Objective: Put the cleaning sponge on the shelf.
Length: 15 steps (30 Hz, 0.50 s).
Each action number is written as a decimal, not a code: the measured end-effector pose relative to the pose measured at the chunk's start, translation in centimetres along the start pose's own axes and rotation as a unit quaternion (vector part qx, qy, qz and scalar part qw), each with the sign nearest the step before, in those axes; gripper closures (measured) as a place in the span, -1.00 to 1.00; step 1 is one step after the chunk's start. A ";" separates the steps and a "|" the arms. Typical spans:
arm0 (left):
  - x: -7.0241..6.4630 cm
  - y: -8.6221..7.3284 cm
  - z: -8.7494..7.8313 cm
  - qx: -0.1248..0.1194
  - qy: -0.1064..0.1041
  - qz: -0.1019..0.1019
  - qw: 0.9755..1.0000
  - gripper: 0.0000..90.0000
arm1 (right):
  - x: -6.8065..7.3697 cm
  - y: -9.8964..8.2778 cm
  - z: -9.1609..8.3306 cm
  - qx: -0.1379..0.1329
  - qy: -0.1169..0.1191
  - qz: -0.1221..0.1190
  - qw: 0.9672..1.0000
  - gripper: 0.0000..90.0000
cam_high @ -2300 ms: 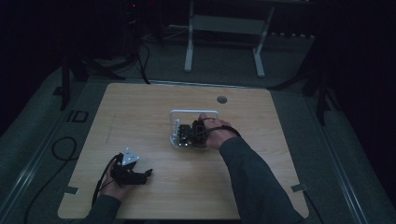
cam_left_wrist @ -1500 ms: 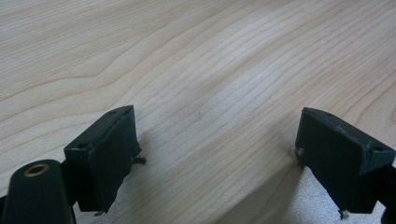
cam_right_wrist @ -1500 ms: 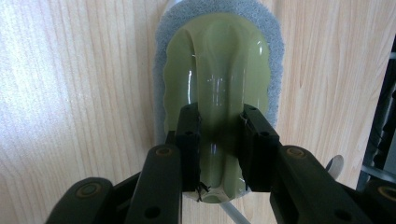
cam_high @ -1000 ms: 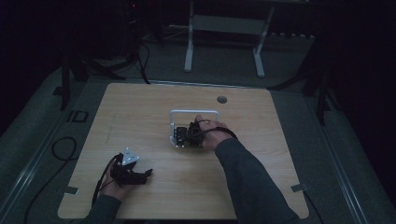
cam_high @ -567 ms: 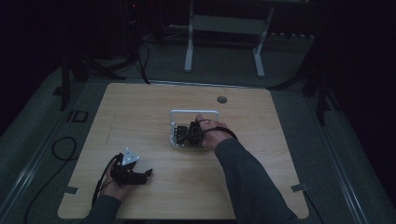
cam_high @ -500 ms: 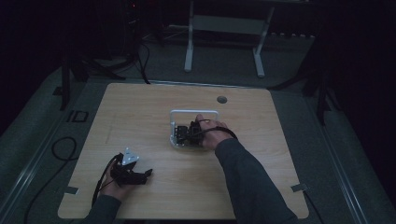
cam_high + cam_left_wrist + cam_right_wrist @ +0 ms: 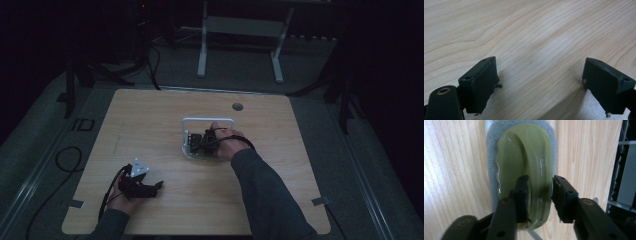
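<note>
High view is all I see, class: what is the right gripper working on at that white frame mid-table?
Observer: A translucent green handle on a grey sponge pad. The right gripper has one jaw against each side of the handle.
Operator: Is the left gripper carrying anything?
Observer: No. The left gripper is open, with bare wooden table between its jaws.
Operator: What lies beside the sponge?
Observer: Wood grain on both long sides of the pad.

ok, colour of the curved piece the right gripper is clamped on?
Translucent olive green. The curved piece sits on a grey foam pad, best seen in the right gripper view.
</note>
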<state>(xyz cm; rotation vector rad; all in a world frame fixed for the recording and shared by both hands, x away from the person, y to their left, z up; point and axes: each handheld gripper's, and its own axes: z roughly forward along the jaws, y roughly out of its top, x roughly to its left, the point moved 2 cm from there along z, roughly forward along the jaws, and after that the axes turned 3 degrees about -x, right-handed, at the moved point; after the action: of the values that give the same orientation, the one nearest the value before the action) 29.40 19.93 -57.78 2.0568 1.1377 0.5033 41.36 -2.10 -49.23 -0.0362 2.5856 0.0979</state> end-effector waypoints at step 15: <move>0.0 0.0 0.0 0.000 0.000 -0.001 1.000 -0.70 | -0.2 -0.1 -2.3 -0.035 -0.009 0.014 0.999 0.21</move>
<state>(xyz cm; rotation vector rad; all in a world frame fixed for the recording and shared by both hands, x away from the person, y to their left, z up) 29.40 19.91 -57.78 2.0551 1.1389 0.5026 40.31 -2.34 -47.21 -0.0252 2.5640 0.1974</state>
